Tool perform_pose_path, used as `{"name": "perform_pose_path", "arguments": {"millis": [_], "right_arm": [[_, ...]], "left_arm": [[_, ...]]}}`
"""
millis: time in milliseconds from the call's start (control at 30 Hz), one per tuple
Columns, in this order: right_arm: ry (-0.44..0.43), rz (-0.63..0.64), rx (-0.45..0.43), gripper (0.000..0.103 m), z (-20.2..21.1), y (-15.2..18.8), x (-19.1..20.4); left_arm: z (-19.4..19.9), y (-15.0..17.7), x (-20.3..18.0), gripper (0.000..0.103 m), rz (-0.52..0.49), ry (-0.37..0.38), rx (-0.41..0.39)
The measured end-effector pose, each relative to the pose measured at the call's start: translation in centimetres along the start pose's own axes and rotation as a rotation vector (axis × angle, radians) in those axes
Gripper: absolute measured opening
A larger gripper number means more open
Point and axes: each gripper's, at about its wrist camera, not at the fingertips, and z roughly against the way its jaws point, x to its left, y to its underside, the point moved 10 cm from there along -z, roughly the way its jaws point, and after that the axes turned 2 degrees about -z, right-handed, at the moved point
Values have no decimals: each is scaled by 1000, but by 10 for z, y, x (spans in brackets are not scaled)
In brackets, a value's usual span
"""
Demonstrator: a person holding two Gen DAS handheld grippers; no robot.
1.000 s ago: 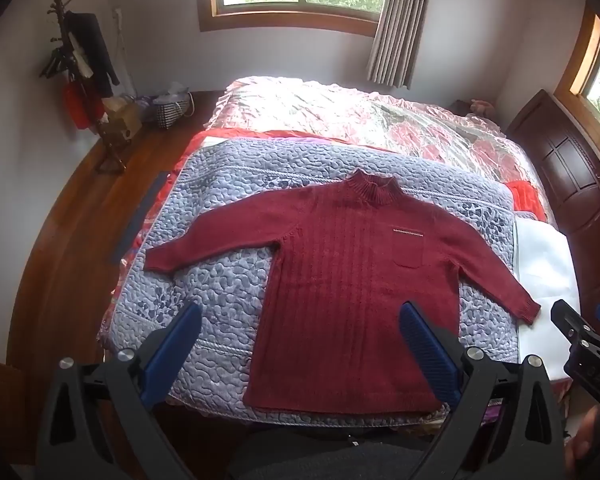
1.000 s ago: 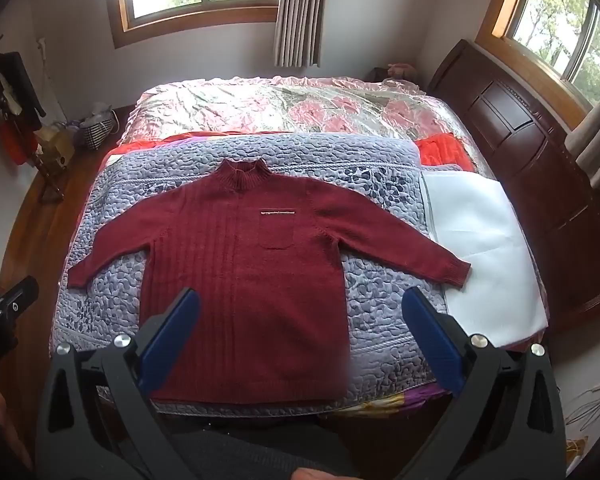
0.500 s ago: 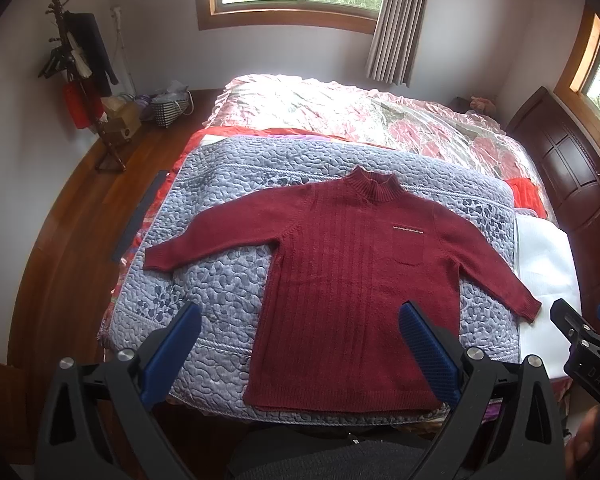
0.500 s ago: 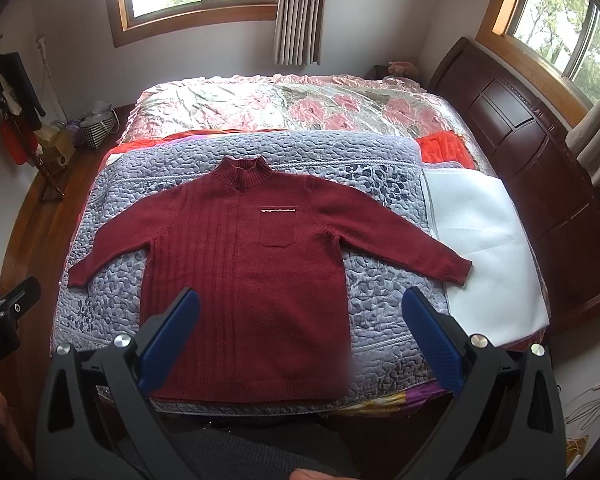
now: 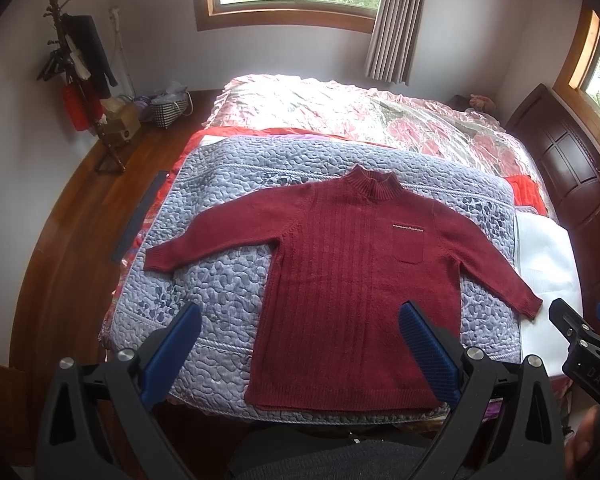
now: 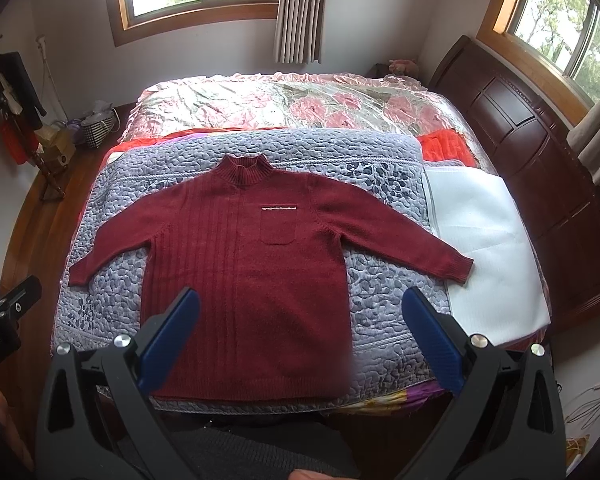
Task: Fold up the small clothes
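Ribbed knit sweater (image 5: 352,280) on matt quilted cloth blanket (image 5: 228,280).

A lilac quilt (image 6: 380,184) covers the bed beside a white sheet (image 6: 484,240).

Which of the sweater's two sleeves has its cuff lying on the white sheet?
The sleeve on the pocket side, toward the headboard: its cuff overlaps the white sheet. The other sleeve lies wholly on the grey quilt.

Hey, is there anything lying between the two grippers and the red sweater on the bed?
Nothing visible is in the way. The red sweater lies flat and uncovered on the grey quilt, with nothing on top of it. The left gripper and the right gripper are both open above its hem, not touching it.
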Motion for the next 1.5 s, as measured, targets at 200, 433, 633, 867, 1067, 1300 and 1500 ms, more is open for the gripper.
{"name": "perform_pose_path", "arguments": {"millis": [200,433,633,867,1067,1300,1500], "right_arm": [[-1,-3,-1,100,0,1,-1],[-4,0,1,100,0,2,-1],[-5,-1,2,100,0,2,-1],[-4,-1,3,100,0,2,0],[-4,-5,3,100,0,3,-1],[-7,-8,4,100,0,4,-2],[-9,-4,11,100,-3,5,-3]], "left_arm": [[0,0,-1,99,0,-1,1],[1,-1,-1,99,-1,-1,0],[2,-1,0,99,-4,-3,-3],[2,-1,0,99,-4,-3,-3],[2,0,1,99,-5,-3,-2],[5,0,0,99,-12,-7,-4],[2,-1,0,99,-14,-10,1]]}}
